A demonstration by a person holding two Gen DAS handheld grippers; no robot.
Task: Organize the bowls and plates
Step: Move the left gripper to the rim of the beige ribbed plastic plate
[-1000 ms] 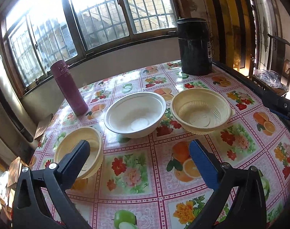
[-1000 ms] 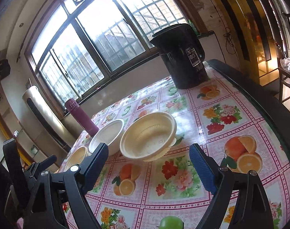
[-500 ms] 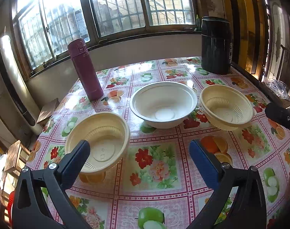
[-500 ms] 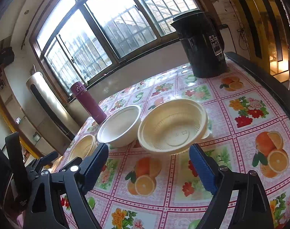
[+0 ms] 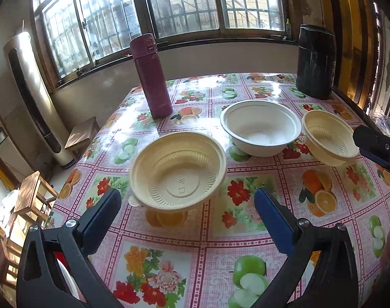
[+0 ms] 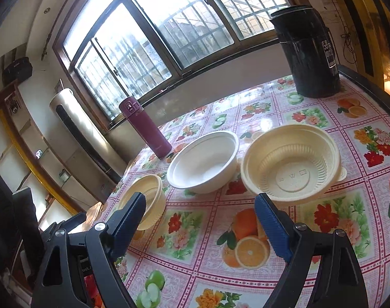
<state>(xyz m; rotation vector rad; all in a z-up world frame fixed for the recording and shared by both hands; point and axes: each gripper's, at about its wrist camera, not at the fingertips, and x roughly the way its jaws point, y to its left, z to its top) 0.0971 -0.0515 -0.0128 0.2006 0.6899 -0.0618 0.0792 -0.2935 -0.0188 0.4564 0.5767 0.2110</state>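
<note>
Three bowls stand in a row on the flowered tablecloth [image 5: 200,233]. A ribbed cream bowl [image 5: 178,172] is on the left, a white bowl [image 5: 261,128] in the middle, and a second cream bowl [image 5: 328,138] on the right. My left gripper [image 5: 187,200] is open, just short of the left cream bowl, with nothing between its fingers. My right gripper [image 6: 198,202] is open too, with the right cream bowl [image 6: 292,164] just beyond its right finger and the white bowl [image 6: 202,164] ahead. The left cream bowl [image 6: 148,197] is partly hidden by its left finger.
A maroon flask [image 5: 151,77] stands behind the left bowl, near the window. A black kettle [image 5: 315,64] sits at the table's far right corner. Wooden stools [image 5: 30,197] and a tall fan unit [image 5: 33,95] stand on the floor to the left. The table's dark edge [image 6: 369,89] runs along the right.
The left gripper has moved leftward, so the left cream bowl now sits centred ahead of its fingers. The right gripper has moved nearer the right cream bowl. No bowl has shifted.
</note>
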